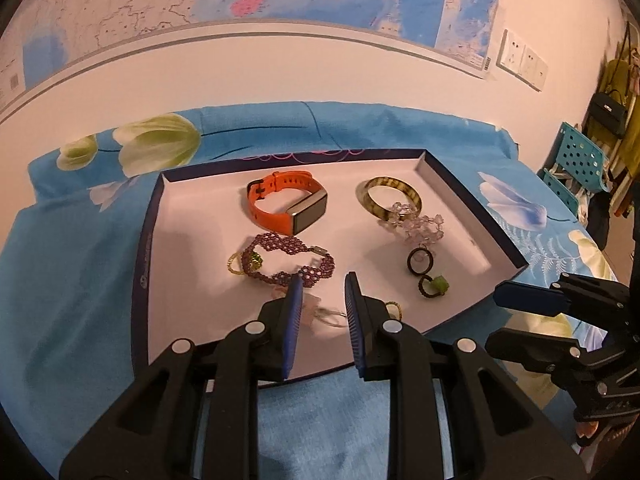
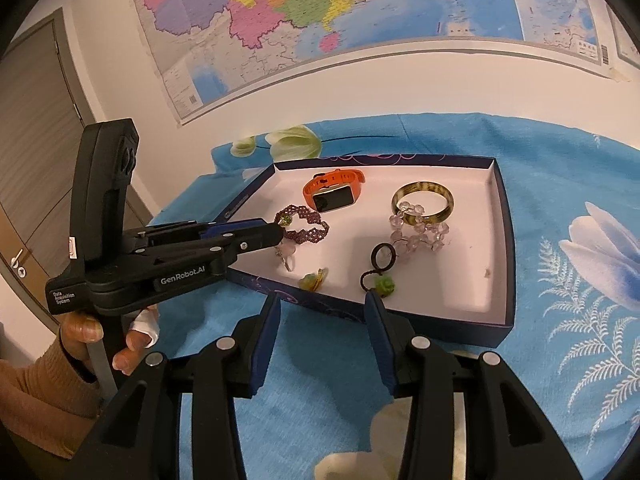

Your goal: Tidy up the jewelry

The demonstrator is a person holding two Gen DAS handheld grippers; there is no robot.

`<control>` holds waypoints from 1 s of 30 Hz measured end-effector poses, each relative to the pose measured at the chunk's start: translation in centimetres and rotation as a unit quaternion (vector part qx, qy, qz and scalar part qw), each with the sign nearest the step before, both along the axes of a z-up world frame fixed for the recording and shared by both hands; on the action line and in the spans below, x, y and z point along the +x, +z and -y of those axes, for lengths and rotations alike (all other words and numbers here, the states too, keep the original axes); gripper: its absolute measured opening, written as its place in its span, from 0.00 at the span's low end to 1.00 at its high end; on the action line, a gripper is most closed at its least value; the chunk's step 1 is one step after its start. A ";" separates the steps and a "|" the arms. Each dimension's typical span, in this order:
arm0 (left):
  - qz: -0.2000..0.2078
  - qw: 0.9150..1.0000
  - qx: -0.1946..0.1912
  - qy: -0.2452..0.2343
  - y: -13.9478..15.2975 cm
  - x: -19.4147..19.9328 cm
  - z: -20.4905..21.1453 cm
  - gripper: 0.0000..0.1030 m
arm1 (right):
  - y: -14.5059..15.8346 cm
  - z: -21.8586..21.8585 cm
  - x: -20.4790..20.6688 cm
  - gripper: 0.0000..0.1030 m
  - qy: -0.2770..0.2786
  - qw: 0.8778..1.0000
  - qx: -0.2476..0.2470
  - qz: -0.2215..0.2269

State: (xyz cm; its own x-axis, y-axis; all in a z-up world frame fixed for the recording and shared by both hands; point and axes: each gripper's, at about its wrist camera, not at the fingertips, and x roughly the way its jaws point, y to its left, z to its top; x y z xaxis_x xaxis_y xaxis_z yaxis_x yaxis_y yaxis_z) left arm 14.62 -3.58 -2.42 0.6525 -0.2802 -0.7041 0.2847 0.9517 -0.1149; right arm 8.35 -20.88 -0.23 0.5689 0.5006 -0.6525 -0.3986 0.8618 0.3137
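The left gripper reaches level over the near-left part of the shallow white-lined, navy-walled box lid, its jaws released around nothing, tips just above the purple beaded bracelet; its side reads "GenRobot.AI" and "Data Acquisition System". The right gripper hovers before the lid's near wall, jaws likewise spread wide and bare. Inside the lid lie an orange-strapped smartwatch, a mottled olive bangle, a clear pink bead bracelet and a black ring with green flower, all upon the blue floral cloth covering the table
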 end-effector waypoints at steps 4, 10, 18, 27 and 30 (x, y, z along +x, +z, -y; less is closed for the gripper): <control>0.009 1.000 -0.003 0.002 0.4 -0.6 -0.1 0.33 | 0.1 0.0 0.0 0.45 -0.004 1.000 -0.005 0.005; 0.032 0.999 -0.008 0.014 1.3 -2.7 -0.5 0.53 | 0.5 -0.2 -0.4 0.52 -0.015 1.000 -0.017 0.022; 0.084 0.995 -0.012 0.047 3.2 -6.7 -1.5 0.78 | 2.3 -0.2 -2.4 0.73 -0.053 0.995 -0.033 0.083; 0.135 0.986 -0.025 0.092 5.2 -11.7 -3.2 0.95 | 4.8 -0.4 -6.4 0.93 -0.088 0.982 -0.050 0.160; 0.141 0.984 -0.032 0.103 5.7 -13.2 -3.7 0.95 | 5.3 -0.7 -7.7 0.93 -0.096 0.978 -0.056 0.176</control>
State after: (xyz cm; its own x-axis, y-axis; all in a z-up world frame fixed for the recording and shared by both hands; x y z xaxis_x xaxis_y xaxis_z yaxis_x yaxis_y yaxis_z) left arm 1.47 0.11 3.32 0.8668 -0.1589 -0.4727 0.1152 0.9860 -0.1203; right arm 0.61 -20.20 5.09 0.8441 0.3003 -0.4441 -0.2933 0.9521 0.0864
